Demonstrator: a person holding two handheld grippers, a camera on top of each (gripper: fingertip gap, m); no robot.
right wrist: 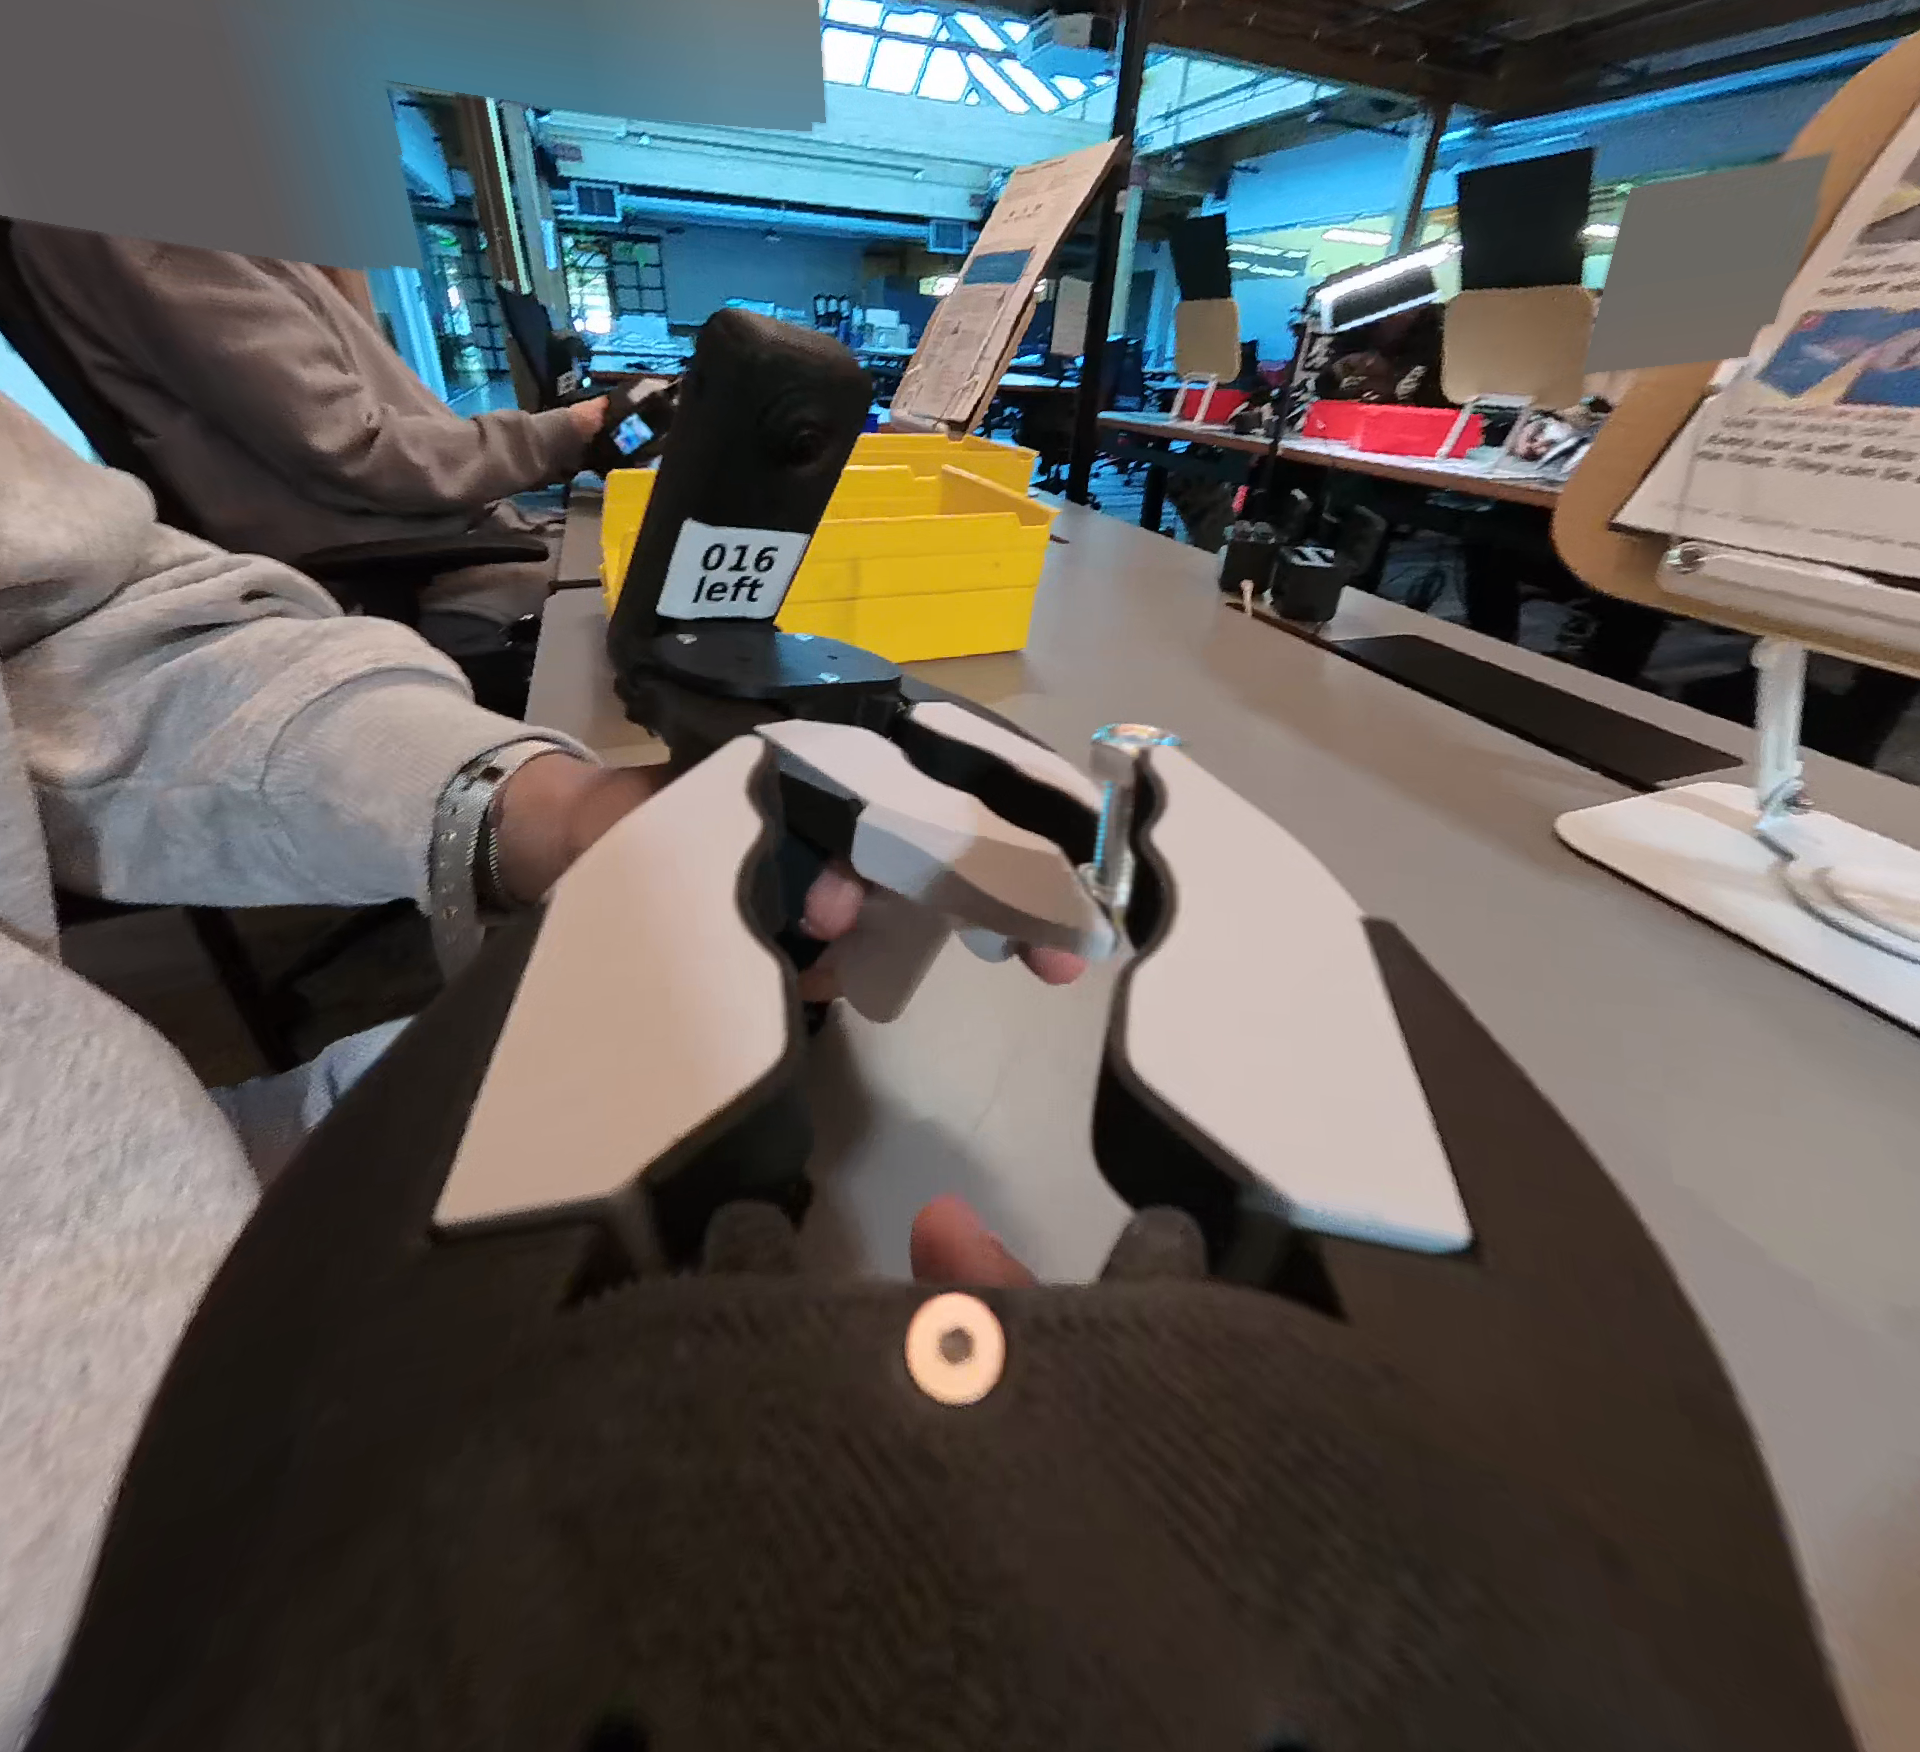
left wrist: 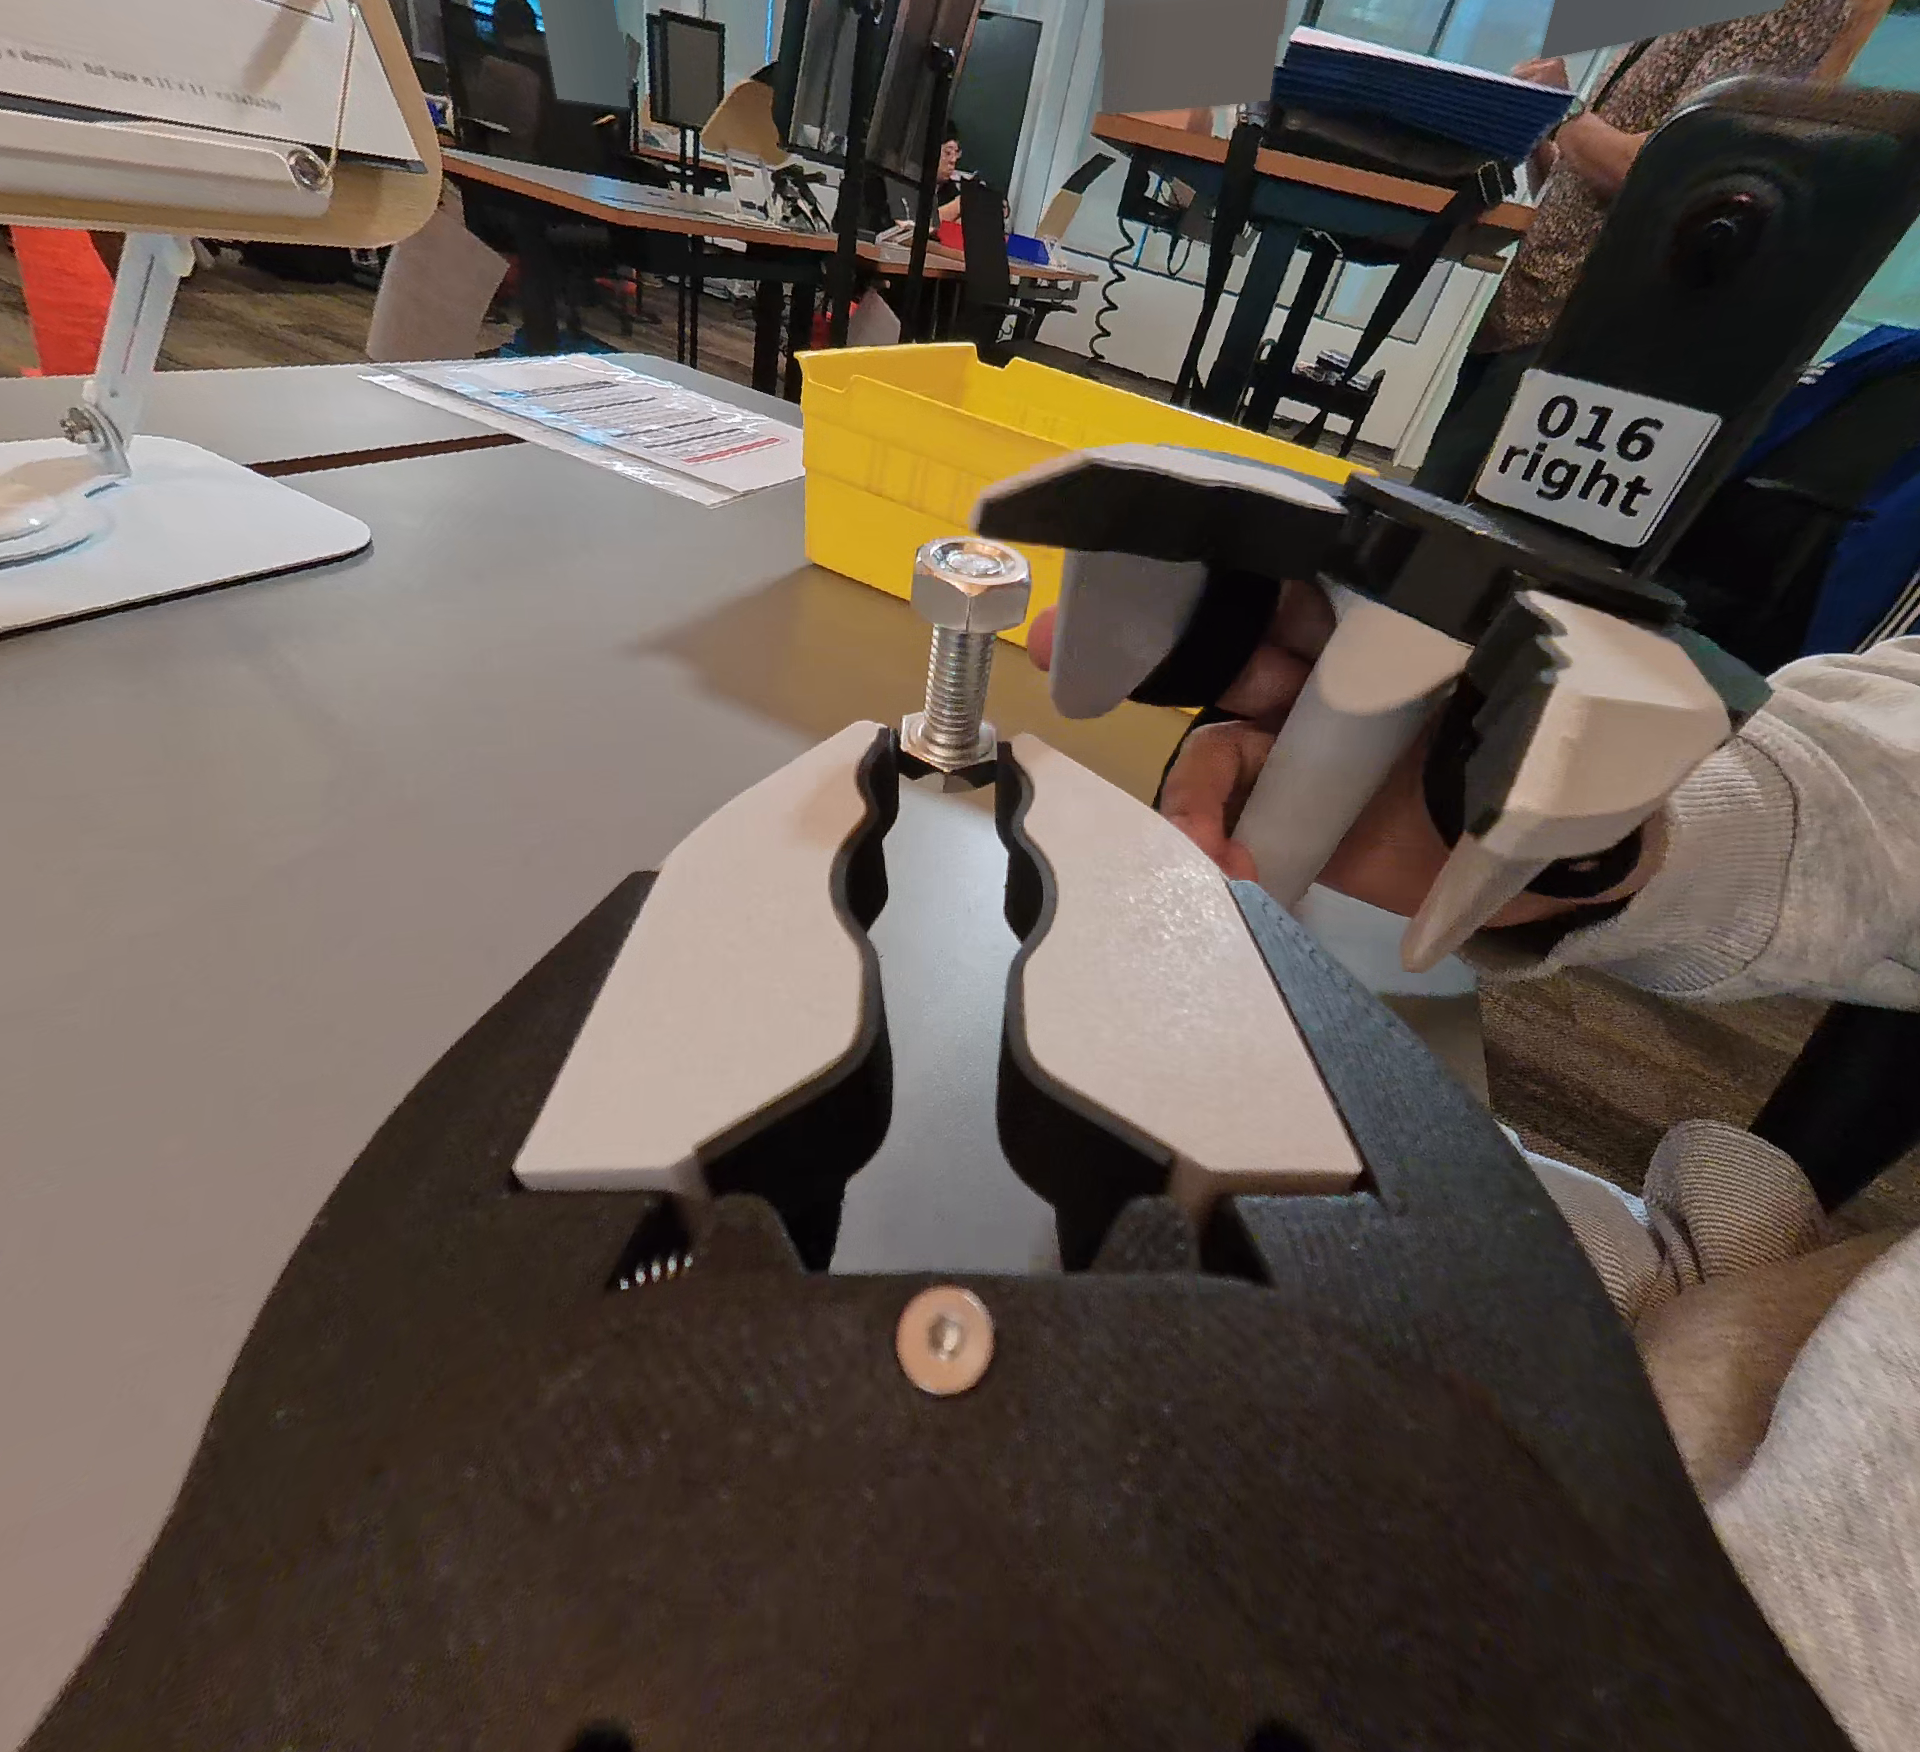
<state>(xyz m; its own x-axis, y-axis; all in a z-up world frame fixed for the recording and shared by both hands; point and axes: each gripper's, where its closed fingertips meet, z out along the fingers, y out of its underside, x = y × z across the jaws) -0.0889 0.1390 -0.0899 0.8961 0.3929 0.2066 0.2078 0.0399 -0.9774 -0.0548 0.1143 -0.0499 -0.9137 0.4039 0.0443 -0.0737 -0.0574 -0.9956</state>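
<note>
Left wrist view: left gripper (left wrist: 945, 738) has its jaws closed on the lower end of a silver threaded steel bolt (left wrist: 958, 679). Only the very tips pinch it, around a thin hex collar at the base. The bolt stands upright, clear of the flat grey surface (left wrist: 416, 663). A thicker hex piece (left wrist: 971, 582) caps the top; I can't tell if it is a nut or the bolt's head.

Right gripper (left wrist: 1039, 611) sits just to the right of that top hex piece, jaws spread apart and holding nothing. One finger reaches level with the hex top, the other hangs lower beside the threads. From this view a narrow gap shows between finger and hex.

Right wrist view: the bolt lies inside the open jaws, well off centre. It is tucked against the notched inner edge of the right-hand finger; touching or just apart, I can't say. The other finger is well clear of it.

My judgement on the hold: a tip-only pinch low on a tall bolt gives little resistance to tipping. I keep the left wrist level and the squeeze firm. Any sideways nudge at the top would lever against that small grip.

Around: a yellow plastic bin (left wrist: 935, 424) sits behind the bolt. A laminated paper sheet (left wrist: 623, 424) and a white document stand (left wrist: 156, 518) are off left.
</note>
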